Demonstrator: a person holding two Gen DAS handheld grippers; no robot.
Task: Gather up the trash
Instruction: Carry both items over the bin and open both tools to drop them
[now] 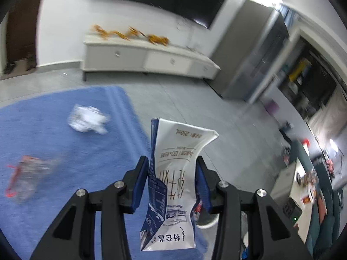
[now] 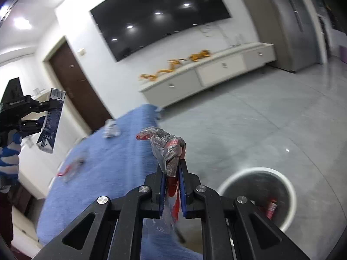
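My left gripper (image 1: 172,164) is shut on a crushed white and blue milk carton (image 1: 173,173) and holds it above the edge of the blue-covered table (image 1: 65,140). It also shows at the left of the right wrist view (image 2: 43,117) with the carton (image 2: 51,121). My right gripper (image 2: 172,166) is shut on a crumpled clear and red plastic wrapper (image 2: 167,145), held near the table's edge. A crumpled white paper (image 1: 87,122) and a clear and red wrapper (image 1: 28,173) lie on the table; both also show in the right wrist view (image 2: 111,130) (image 2: 71,166).
A round white-rimmed trash bin (image 2: 257,197) stands on the grey floor to the right of the table, with red trash inside. A white TV cabinet (image 1: 147,58) with orange ornaments and a wall TV (image 2: 160,15) are at the back. A brown door (image 2: 76,86) is at left.
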